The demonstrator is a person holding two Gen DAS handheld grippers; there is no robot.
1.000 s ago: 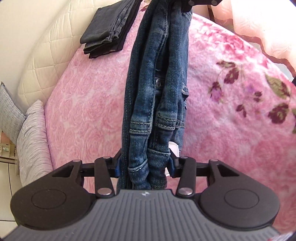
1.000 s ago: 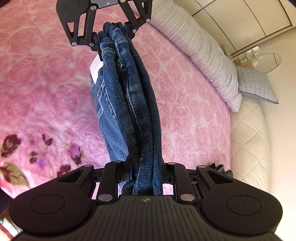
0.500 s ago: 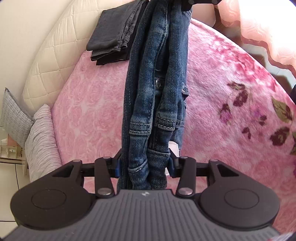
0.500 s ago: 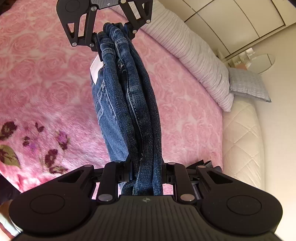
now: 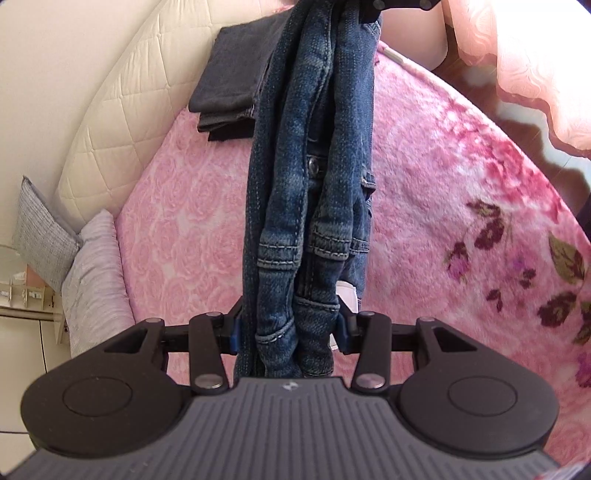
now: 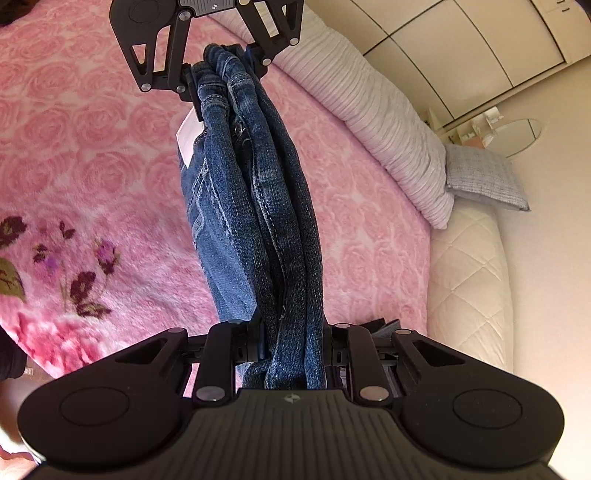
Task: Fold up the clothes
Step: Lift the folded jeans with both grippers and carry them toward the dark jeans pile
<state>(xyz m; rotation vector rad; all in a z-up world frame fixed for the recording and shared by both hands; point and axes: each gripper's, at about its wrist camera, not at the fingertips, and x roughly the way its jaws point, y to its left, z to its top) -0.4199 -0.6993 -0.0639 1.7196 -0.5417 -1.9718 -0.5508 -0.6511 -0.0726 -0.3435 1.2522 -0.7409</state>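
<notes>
Hidden bits first: in the left wrist view the far end of the bunched dark blue denim jeans ran off the top edge, where only a sliver of the right gripper showed. In the right wrist view the stack of folded dark grey garments was nearly all hidden behind the gripper linkage, lower right of centre; how many pieces it held could not be told. It read better in the left view, upper centre-left. A white tag stuck out of the jeans, print unreadable.

Left gripper was part-closed, clenched on the hem end of the jeans, blue pads pressing both sides. The right gripper was narrower, clamped on the other end at bottom centre of its own view. The jeans hung stretched between the two, clear of the pink rose-pattern fleece blanket below.

Counts: two grippers, one pair of jeans, one dark stack, one blanket, one cream quilted headboard. Two pillows: a lilac ribbed pillow and a grey woven cushion beside it.
</notes>
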